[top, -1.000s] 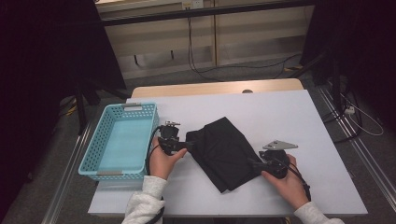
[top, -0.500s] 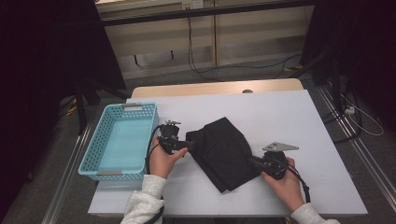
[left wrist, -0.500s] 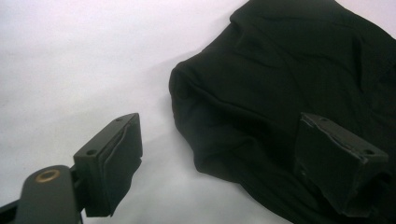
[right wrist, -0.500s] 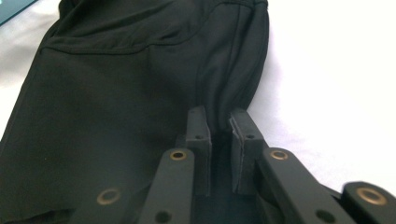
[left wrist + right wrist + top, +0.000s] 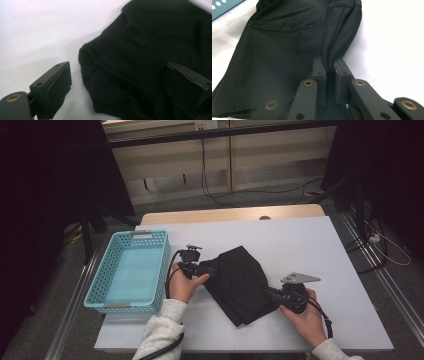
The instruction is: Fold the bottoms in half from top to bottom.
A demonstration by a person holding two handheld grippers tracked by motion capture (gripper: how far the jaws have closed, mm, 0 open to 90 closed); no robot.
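While it lies flat on the white table (image 5: pixel 320 245), the folded black fabric garment (image 5: pixel 240 282) runs its long axis diagonally, from its upper-left end near the person's left hand down to its lower-right end near the right hand. It is matte black, roughly rectangular, with stitched seams and soft creases showing in the right gripper view (image 5: pixel 287 45). It sits near the table's middle, just right of the light blue perforated plastic basket (image 5: pixel 131 270).

The left gripper (image 5: pixel 207 270) has just been opening; its jaws now stand wide apart around the garment's corner (image 5: pixel 130 75), the pads not pressing on it. The right gripper (image 5: pixel 270 294) has pinched down since a second ago and is now clamped narrowly on a fold of the cloth (image 5: pixel 329 67). The garment itself lies much as before.
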